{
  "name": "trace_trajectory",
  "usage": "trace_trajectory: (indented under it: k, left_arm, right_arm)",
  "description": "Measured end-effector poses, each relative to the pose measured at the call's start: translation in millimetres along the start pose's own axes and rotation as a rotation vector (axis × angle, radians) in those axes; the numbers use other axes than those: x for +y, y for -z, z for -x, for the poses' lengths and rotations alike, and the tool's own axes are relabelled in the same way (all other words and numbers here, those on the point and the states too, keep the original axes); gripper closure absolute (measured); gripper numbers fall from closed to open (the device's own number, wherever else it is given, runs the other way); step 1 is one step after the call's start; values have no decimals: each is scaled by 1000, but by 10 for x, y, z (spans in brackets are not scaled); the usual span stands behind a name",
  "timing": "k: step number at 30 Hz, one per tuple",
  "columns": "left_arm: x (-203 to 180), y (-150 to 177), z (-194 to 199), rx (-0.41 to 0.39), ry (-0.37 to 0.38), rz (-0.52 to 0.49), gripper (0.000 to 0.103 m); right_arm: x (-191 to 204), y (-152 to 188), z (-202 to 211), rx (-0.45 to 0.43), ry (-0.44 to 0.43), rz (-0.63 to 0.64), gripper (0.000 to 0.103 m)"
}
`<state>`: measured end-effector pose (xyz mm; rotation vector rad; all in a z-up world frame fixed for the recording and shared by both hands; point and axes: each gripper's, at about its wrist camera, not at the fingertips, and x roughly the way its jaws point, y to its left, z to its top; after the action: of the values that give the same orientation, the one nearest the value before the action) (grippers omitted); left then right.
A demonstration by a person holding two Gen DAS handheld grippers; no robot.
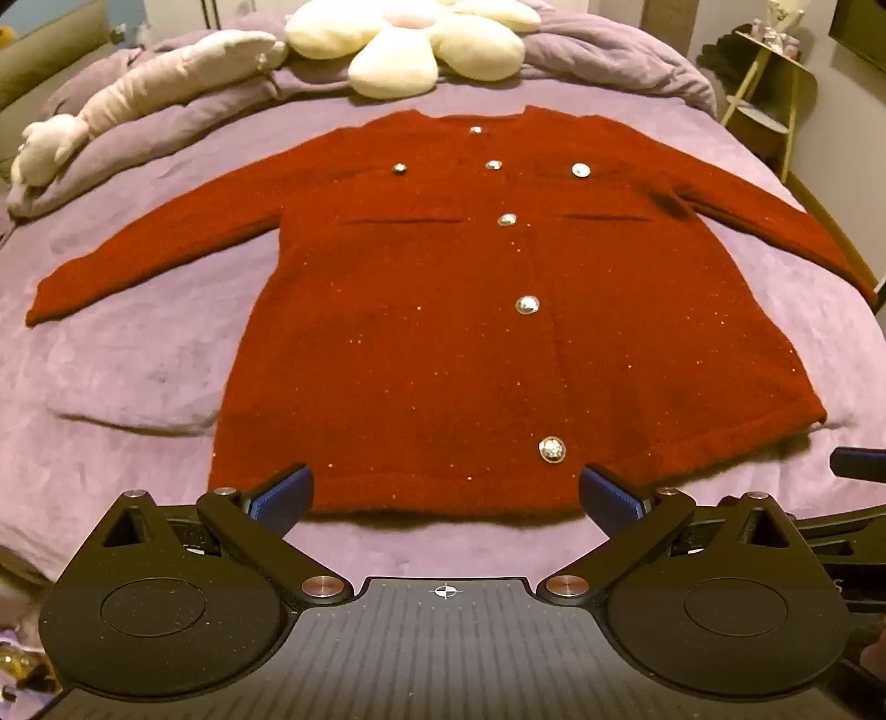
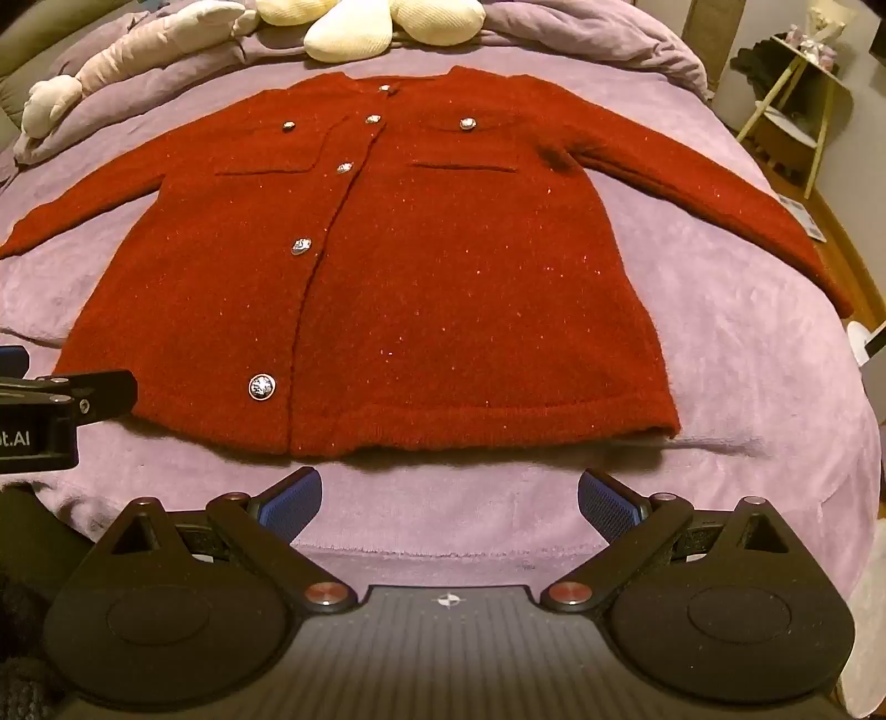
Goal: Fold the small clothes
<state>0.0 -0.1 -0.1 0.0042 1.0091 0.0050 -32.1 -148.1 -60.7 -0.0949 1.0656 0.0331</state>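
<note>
Over the near edge of the bed, the left claw (image 1: 446, 495) hangs with its blue-padded fingers spread wide and nothing between them; its tips sit above the hem of the red cardigan (image 1: 476, 332). The right claw (image 2: 448, 498) is likewise spread and empty, hovering over bare purple blanket (image 2: 747, 387) just short of the same hem. In the right wrist view the left claw's black body pokes in at the left margin, level with the cardigan's lower corner.

The cardigan lies flat and face up on the blanket, hem toward the claws, neckline away, both sleeves stretched out to the sides. It is buttoned down the front with shiny metallic buttons (image 1: 551, 448), and two chest pockets each carry one more. Beyond the neckline a cream flower-shaped cushion (image 1: 410, 44) rests on rumpled purple bedding, with a pale plush toy (image 1: 138, 94) to its left. A small side stand (image 1: 775, 105) stands off the bed's far right corner.
</note>
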Motion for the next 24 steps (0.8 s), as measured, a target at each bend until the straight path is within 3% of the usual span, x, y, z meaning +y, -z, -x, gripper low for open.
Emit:
trace_trajectory:
  k: [10, 11, 24]
  left_arm:
    - [92, 23, 4, 9, 21, -5, 0]
    - [21, -8, 7, 2, -5, -5, 0]
    - [-29, -25, 17, 0, -6, -9, 0]
  right_arm:
    - [-4, -83, 74, -4, 10, 3, 4]
    - [-5, -93, 79, -3, 10, 3, 4]
    - [20, -36, 78, -28, 16, 12, 4]
